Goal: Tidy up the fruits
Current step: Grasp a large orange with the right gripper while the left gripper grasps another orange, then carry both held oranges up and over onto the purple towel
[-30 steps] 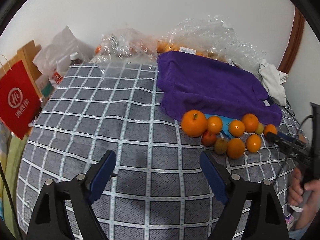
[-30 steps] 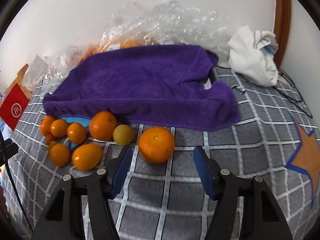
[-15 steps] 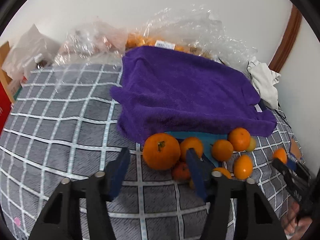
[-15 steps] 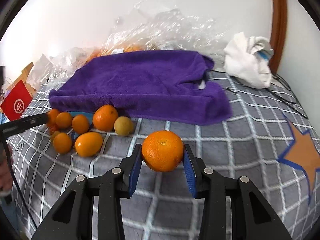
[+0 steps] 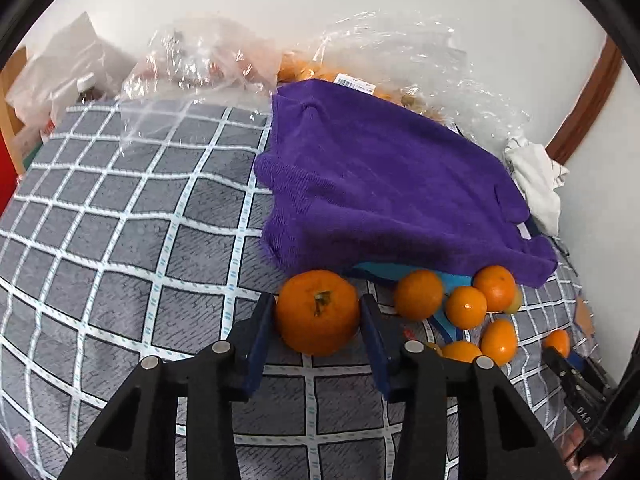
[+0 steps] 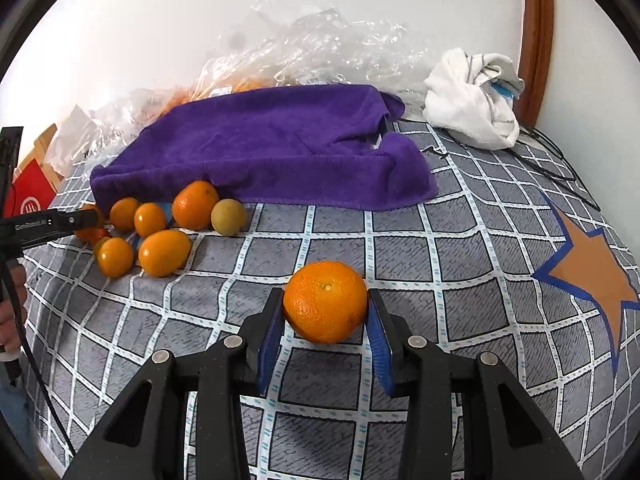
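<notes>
A plain white wall (image 6: 160, 40) is running along the far side of the scene, lit evenly. At the far right, a curved brown wooden trim (image 6: 538, 40) is rising against it, perhaps a door frame. A grey cover with a white grid (image 5: 120, 240) is spreading across the near surface, showing an orange star edged in blue (image 6: 592, 272) at the right.

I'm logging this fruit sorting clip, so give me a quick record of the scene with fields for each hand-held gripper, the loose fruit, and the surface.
left hand-held gripper: shut on stemmed orange
right hand-held gripper: shut on big orange
loose fruit: pile at the towel's front edge
towel: purple, spread flat
surface: grey checked cloth
behind: plastic bags
</notes>
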Action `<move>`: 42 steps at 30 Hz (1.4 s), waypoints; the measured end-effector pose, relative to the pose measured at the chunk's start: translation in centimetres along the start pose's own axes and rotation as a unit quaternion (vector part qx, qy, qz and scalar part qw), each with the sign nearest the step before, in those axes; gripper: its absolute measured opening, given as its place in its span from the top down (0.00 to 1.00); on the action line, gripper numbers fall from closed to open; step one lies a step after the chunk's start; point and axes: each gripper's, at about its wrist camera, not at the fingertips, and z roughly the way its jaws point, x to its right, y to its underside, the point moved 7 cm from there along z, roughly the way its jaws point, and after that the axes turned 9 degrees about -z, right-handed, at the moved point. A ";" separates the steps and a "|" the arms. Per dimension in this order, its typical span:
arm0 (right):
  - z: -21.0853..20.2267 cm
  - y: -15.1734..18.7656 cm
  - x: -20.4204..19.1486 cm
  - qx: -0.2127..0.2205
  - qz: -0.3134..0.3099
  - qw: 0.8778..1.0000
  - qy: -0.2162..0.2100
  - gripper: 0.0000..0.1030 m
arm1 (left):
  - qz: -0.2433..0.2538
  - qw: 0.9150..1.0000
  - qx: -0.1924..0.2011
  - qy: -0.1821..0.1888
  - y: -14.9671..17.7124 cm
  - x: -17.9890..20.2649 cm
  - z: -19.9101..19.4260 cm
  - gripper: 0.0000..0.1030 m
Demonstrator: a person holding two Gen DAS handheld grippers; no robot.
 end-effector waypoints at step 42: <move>-0.9 -22.4 2.9 0.103 0.003 0.995 0.000 0.61 | 0.031 0.996 0.086 0.012 -14.5 7.8 -4.8 0.61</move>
